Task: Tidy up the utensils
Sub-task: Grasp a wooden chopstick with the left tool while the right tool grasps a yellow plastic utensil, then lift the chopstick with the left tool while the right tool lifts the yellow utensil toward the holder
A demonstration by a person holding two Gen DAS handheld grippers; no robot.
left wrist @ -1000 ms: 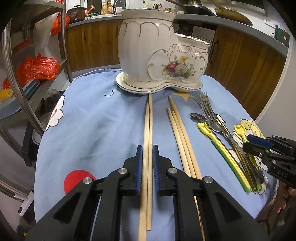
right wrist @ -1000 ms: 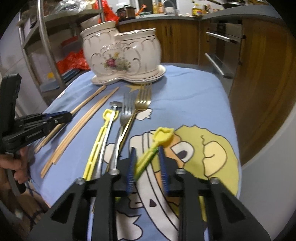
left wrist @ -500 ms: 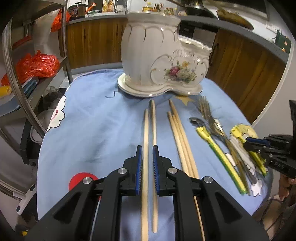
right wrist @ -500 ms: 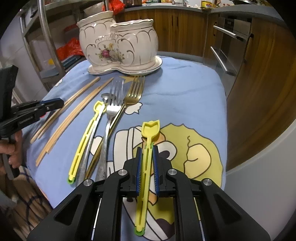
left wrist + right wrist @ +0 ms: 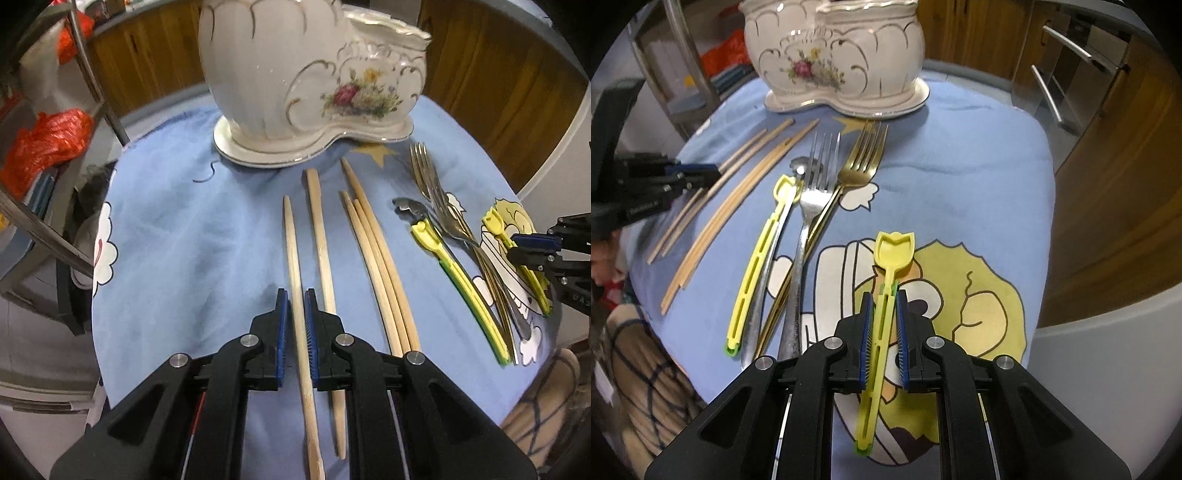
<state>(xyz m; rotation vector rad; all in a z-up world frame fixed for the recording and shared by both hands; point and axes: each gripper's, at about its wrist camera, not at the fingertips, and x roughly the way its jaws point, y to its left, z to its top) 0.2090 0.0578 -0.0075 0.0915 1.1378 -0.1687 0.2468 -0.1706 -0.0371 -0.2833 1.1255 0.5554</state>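
Together we grip two utensils over the blue cartoon tablecloth (image 5: pixel 960 177): our left gripper (image 5: pixel 296 306) is clamped on a wooden chopstick (image 5: pixel 291 251), its long axis running away from us, tip aimed at the white floral ceramic holder (image 5: pixel 295 74); our right gripper (image 5: pixel 884 306) has just closed on a yellow plastic spoon (image 5: pixel 892 254), bowl pointing toward the same holder. Beside it lie a silver fork (image 5: pixel 812 192), a gold fork (image 5: pixel 862 162) and loose chopsticks (image 5: pixel 373 254).
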